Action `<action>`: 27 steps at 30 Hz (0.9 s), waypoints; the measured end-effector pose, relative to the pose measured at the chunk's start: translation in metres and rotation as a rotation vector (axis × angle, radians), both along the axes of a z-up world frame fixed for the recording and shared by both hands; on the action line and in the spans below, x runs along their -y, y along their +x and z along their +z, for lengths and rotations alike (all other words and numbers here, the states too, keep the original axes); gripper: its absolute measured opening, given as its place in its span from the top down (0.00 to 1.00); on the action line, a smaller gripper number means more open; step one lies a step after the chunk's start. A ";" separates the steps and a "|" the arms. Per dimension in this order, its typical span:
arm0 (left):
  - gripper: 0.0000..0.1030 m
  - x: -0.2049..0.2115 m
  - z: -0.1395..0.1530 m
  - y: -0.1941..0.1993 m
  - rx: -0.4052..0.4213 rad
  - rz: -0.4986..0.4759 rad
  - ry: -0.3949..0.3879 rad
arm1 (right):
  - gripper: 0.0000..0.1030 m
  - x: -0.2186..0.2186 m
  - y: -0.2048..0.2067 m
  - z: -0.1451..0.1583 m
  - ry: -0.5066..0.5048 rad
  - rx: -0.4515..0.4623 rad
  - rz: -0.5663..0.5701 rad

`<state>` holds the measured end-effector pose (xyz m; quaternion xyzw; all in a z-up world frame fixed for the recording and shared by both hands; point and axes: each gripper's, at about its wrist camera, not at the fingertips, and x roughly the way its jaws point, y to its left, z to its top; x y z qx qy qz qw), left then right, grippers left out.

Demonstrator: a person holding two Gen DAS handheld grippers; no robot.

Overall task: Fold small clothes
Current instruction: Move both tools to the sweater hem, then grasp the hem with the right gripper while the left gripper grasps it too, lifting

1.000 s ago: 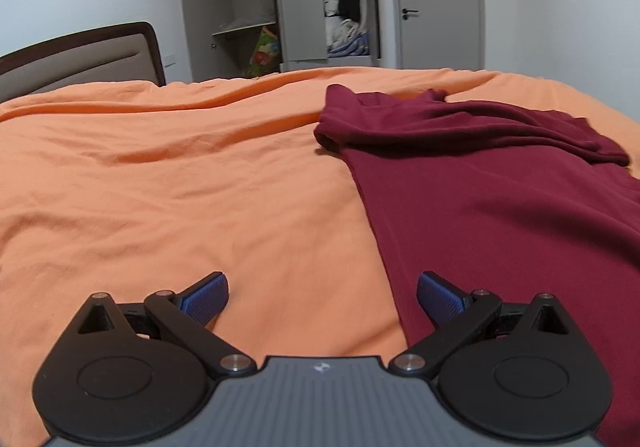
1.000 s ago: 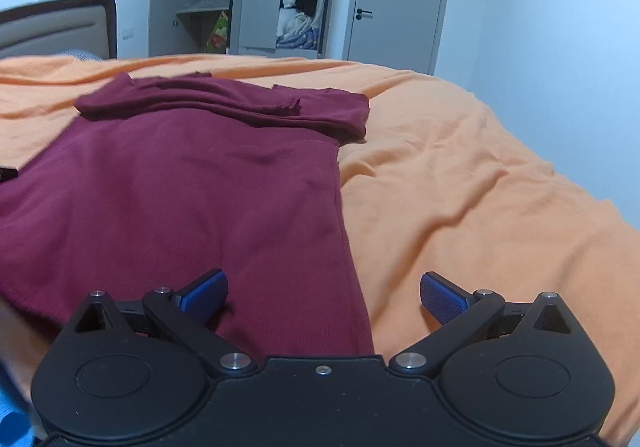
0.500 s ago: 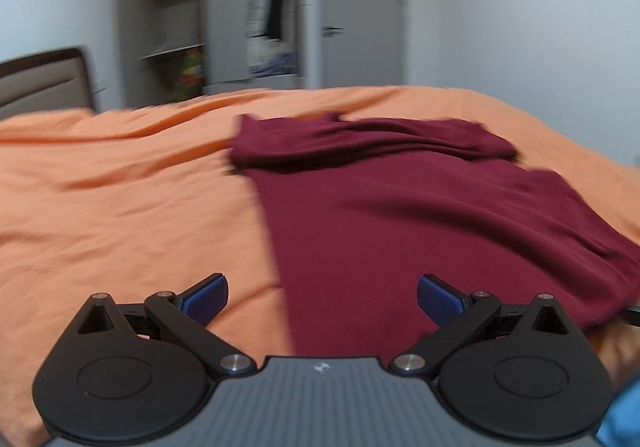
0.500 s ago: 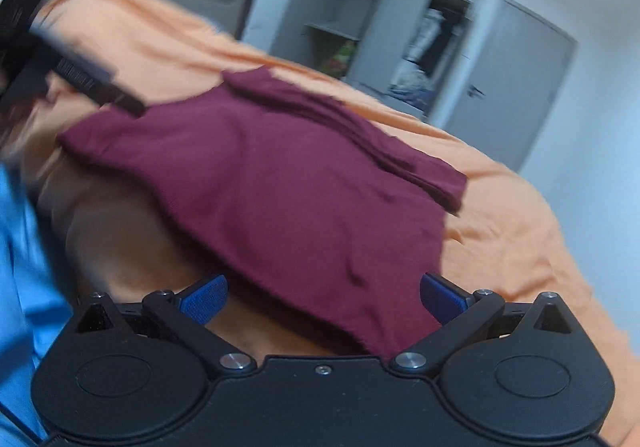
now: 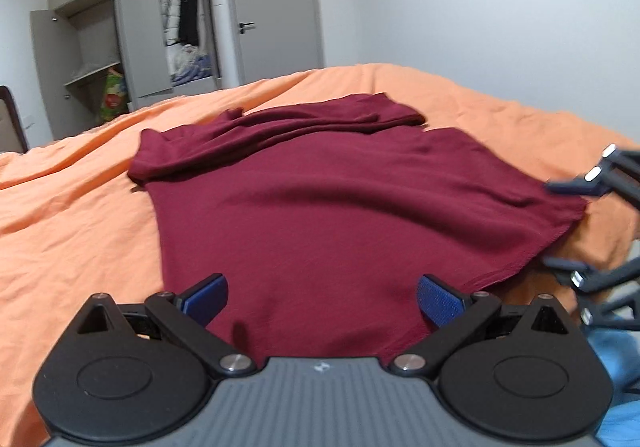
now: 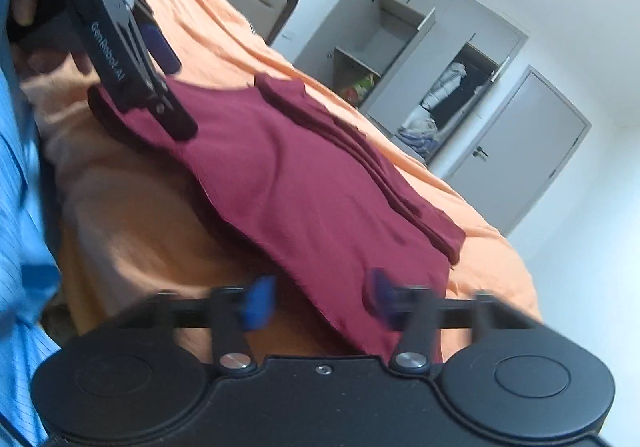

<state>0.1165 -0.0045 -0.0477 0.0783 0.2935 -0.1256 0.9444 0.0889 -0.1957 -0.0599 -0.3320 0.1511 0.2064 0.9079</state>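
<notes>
The maroon shirt [image 5: 340, 207] is lying spread flat on the orange bed [image 5: 72, 207], its folded sleeves bunched across the far end and its hem reaching the bed's near edge. The left gripper [image 5: 322, 297] is hovering over the hem near one corner, its jaws standing wide apart and holding nothing. The right gripper [image 6: 316, 301] is sitting tilted at the hem's other corner, blurred, its jaws partly apart with the cloth edge lying between them. A blue sleeve [image 6: 20, 207] is showing beside the bed.
</notes>
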 end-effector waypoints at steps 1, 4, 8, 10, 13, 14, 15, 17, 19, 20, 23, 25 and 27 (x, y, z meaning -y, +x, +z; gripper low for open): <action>0.00 0.001 0.002 -0.002 0.001 -0.021 -0.009 | 0.85 0.001 0.000 0.003 0.011 0.003 -0.001; 0.00 0.009 0.004 -0.009 0.007 -0.093 -0.009 | 0.89 0.005 0.003 0.014 0.087 -0.019 -0.001; 0.00 0.027 -0.003 -0.017 0.030 -0.146 0.073 | 0.92 0.009 0.010 0.028 0.173 -0.016 -0.016; 0.00 0.037 -0.009 -0.016 0.041 -0.141 0.145 | 0.93 0.011 0.012 0.036 0.204 -0.009 -0.019; 0.02 0.051 -0.021 -0.010 0.045 -0.093 0.275 | 0.93 0.012 0.016 0.047 0.239 0.005 -0.021; 0.10 0.052 -0.023 -0.009 0.047 -0.076 0.293 | 0.93 0.014 0.015 0.049 0.238 0.012 -0.022; 0.14 0.050 -0.022 -0.007 0.043 -0.070 0.290 | 0.93 0.014 0.016 0.050 0.234 0.016 -0.024; 0.25 0.043 -0.019 -0.006 0.038 -0.059 0.260 | 0.93 0.017 0.015 0.051 0.230 0.019 -0.028; 0.38 0.036 -0.017 -0.008 0.048 -0.037 0.260 | 0.93 0.019 0.013 0.050 0.227 0.016 -0.036; 0.49 0.033 -0.016 -0.009 0.054 -0.029 0.270 | 0.93 0.019 0.010 0.048 0.228 0.010 -0.040; 0.77 0.021 -0.017 -0.012 0.059 -0.021 0.288 | 0.91 0.019 0.007 0.043 0.235 -0.009 -0.057; 0.80 0.013 -0.016 -0.015 0.067 -0.013 0.294 | 0.82 0.019 0.004 0.037 0.225 -0.021 -0.073; 0.85 0.004 -0.016 -0.019 0.087 -0.006 0.304 | 0.74 0.020 0.002 0.029 0.201 -0.039 -0.101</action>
